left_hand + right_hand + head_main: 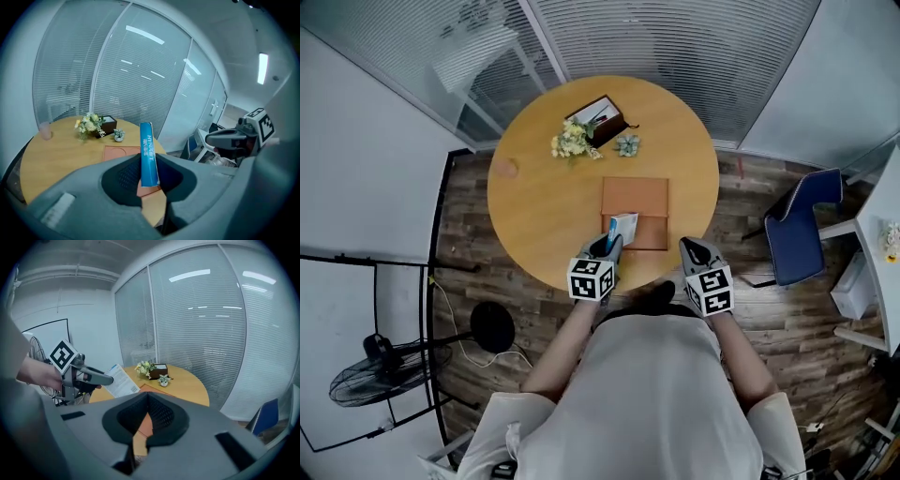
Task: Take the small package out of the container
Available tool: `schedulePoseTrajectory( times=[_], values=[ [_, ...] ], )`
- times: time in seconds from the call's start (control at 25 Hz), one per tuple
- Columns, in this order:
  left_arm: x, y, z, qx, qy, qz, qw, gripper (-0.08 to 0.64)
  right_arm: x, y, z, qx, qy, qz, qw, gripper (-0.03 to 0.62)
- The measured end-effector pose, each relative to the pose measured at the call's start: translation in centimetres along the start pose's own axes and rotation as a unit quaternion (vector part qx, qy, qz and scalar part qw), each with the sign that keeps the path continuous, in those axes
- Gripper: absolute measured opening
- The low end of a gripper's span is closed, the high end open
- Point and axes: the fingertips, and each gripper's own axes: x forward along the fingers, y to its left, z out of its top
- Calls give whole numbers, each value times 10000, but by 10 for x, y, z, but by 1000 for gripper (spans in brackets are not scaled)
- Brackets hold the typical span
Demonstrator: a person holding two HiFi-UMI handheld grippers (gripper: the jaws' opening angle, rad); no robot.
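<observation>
A small blue and white package (623, 227) stands on edge between the jaws of my left gripper (609, 246), lifted above the near edge of a flat orange-brown tray (636, 202) on the round wooden table (534, 216). In the left gripper view the package's blue spine (148, 154) is clamped upright by the left gripper (149, 176). My right gripper (692, 247) hovers to the right, near the table's front edge, its jaws together with nothing in them. The right gripper view shows the package (121, 380) held out at the left.
At the table's far side are a bunch of flowers (572, 141), a dark box (600, 119) and a small potted plant (627, 144). A pink cup (506, 169) stands at the left rim. A blue chair (806, 225) is at the right, a fan (380, 370) on the floor at left.
</observation>
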Motion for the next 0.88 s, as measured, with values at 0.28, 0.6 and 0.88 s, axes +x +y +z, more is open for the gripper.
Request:
schedulePoseTrajectory(
  times=[0.28,0.6,0.88],
  values=[
    [-72,5,14,258,-264,-55,9993,78,-31,38,29,-137,-227,-201,9994,2],
    [-141,-15,32,458,-732,-286,9959,78,-83,71,55,-311,-510,-316,9977,2],
    [-184,-40,46,537,-1070,-416,9919,78,-129,82,71,-250,-805,-394,9957,2]
  ],
)
